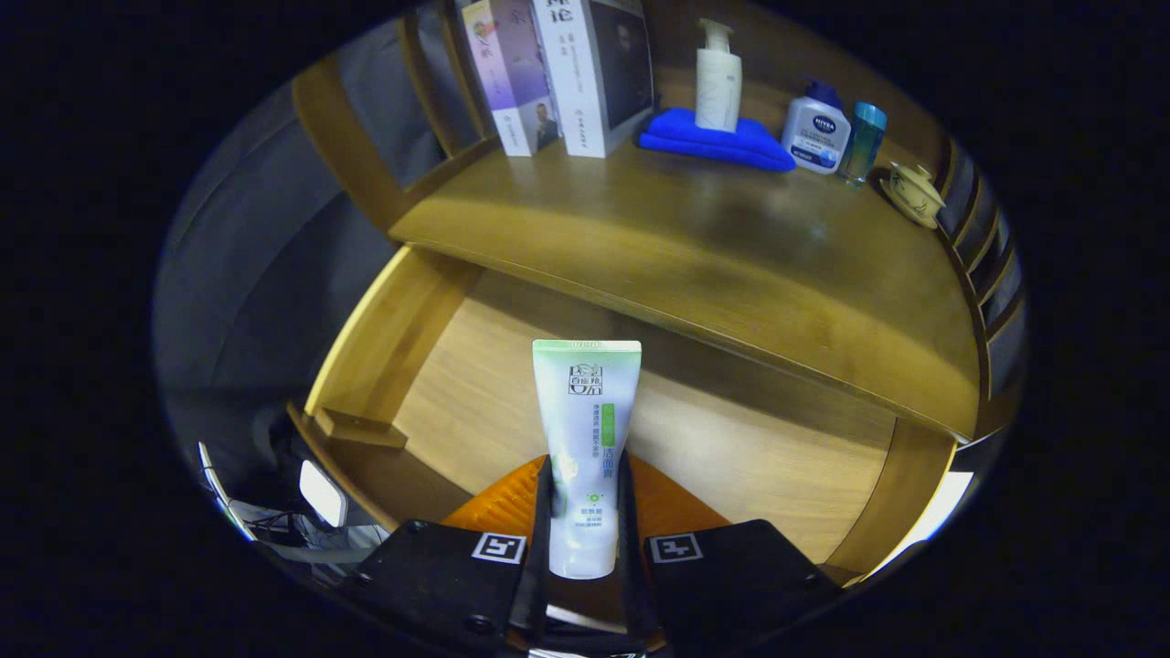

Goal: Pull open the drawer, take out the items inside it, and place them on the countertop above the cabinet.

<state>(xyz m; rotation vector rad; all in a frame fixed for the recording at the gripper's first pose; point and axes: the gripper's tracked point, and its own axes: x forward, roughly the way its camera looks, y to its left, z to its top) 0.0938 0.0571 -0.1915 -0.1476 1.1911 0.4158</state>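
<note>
Two fingers of my gripper [585,525] pinch a white-and-green cosmetic tube [585,439] above the open drawer [475,384]. Beyond it I see the countertop [713,256] carrying books [558,73], a pump bottle [718,78] on a blue cloth [722,142], and a lotion bottle [816,128].

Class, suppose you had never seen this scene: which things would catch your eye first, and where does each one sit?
First, the white-and-green tube standing upright between the gripper fingers, which press on it from both sides above the open drawer. Next, the blue cloth at the back of the countertop, with a white pump bottle on it and books beside it.
</note>
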